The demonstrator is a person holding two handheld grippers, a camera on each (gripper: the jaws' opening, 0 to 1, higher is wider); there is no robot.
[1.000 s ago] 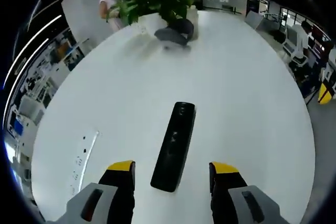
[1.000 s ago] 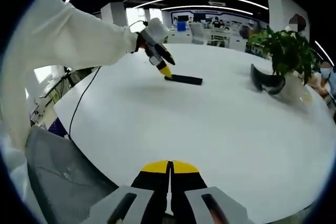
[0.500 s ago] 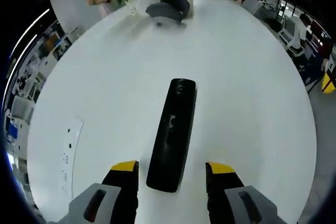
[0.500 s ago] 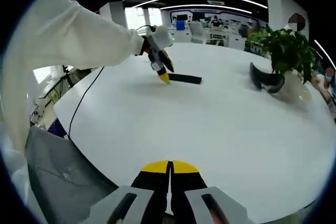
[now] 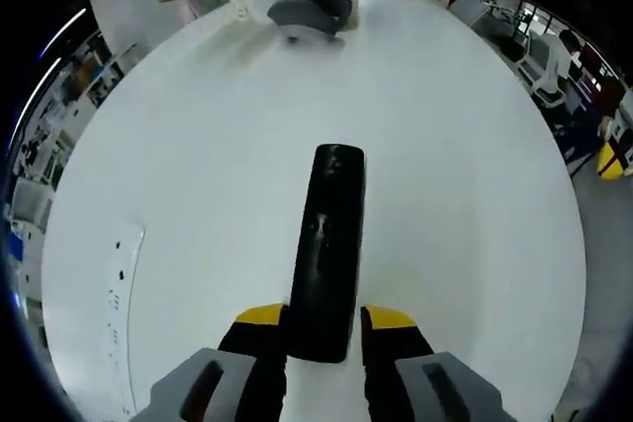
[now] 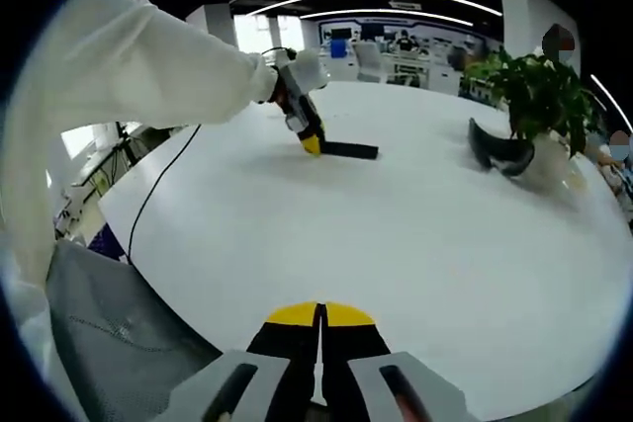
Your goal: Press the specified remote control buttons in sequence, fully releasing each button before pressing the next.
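The left claw (image 5: 324, 325) has narrowed onto the near end of the long black plastic remote control (image 5: 327, 249), now steadied for pressing on the white round surface (image 5: 198, 165); right claw (image 6: 319, 315) stays closed, empty

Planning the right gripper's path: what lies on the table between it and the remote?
Only bare white table: the right gripper view shows nothing between the right gripper and the remote, which the left gripper holds.

No words or numbers can be read anywhere; the black remote (image 5: 326, 254) has buttons too blurry to read; the white strip (image 5: 117, 294) left of the remote has only small dark marks.
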